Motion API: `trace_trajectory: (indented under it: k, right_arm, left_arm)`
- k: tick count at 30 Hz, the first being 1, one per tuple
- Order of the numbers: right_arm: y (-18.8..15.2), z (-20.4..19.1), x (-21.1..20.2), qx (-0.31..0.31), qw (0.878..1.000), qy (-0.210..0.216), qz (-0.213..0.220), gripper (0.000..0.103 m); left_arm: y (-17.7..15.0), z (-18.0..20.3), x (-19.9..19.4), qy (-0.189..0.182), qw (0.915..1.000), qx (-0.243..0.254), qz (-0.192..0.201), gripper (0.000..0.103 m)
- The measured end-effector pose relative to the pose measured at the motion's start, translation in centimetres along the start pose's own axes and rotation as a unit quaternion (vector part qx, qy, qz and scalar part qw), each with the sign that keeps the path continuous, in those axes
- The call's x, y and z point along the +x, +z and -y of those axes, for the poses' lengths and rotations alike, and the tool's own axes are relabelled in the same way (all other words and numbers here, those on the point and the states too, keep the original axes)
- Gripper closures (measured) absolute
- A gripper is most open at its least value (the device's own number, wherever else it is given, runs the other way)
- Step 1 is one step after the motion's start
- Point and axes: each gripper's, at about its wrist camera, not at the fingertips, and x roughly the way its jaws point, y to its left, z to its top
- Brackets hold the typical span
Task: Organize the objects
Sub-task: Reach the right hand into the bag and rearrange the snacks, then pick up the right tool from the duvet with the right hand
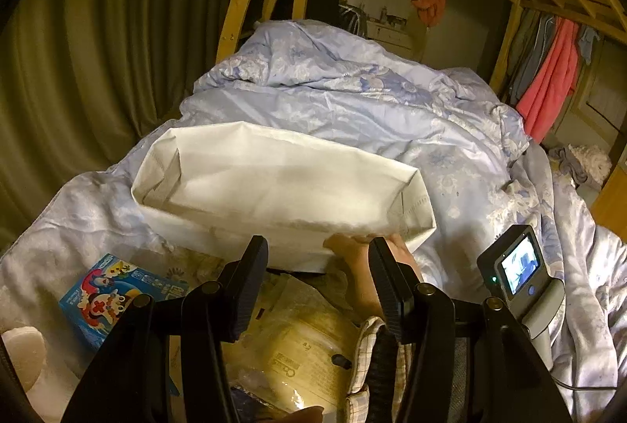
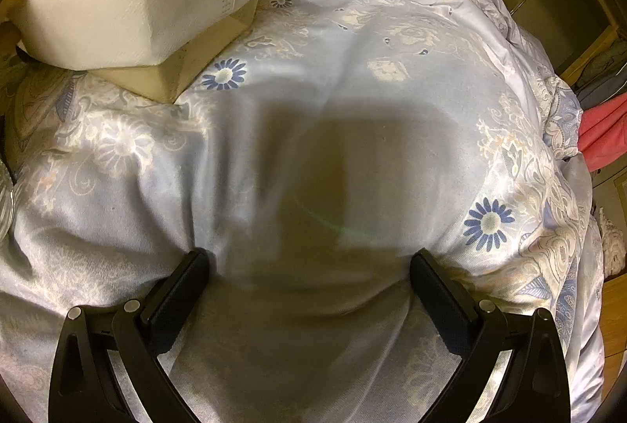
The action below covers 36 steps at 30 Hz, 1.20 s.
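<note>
Currently: white bag upright, mouth open, on floral quilt. Left gripper fingers spread, nothing pinched, just short of bag's near wall. Right gripper fingers spread wide, empty, over quilt. Blue box beside bag.

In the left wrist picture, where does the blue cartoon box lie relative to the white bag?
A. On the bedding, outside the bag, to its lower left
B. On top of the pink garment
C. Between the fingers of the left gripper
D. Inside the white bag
A: the blue cartoon box lies on the bedding to the lower left of the white bag, outside its open mouth and clear of the left gripper.
</note>
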Motion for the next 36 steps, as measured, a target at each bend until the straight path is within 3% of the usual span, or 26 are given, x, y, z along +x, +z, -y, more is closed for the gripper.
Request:
trace_trajectory:
  k: [14,26,30,36]
  right_arm:
    - [0.1,-0.1,-0.1,0.001,1.0,0.0,0.0,0.0]
    - [0.1,0.2,-0.1,0.002,1.0,-0.002,-0.002,0.0]
    - [0.1,0.3,0.2,0.011,1.0,0.01,-0.006,0.0]
    - [-0.1,-1.0,-0.2,0.0,1.0,-0.007,-0.003,0.0]
  left_arm:
    - [-0.3,0.0,0.8,0.021,0.9997,0.008,-0.007,0.05]
    - [-0.6,1.4,0.6,0.016,0.9995,0.027,-0.004,0.05]
    - [-0.5,1.2,0.6,0.011,0.9997,0.021,-0.005,0.05]
    - [-0.4,0.7,0.6,0.013,0.9998,0.011,-0.005,0.05]
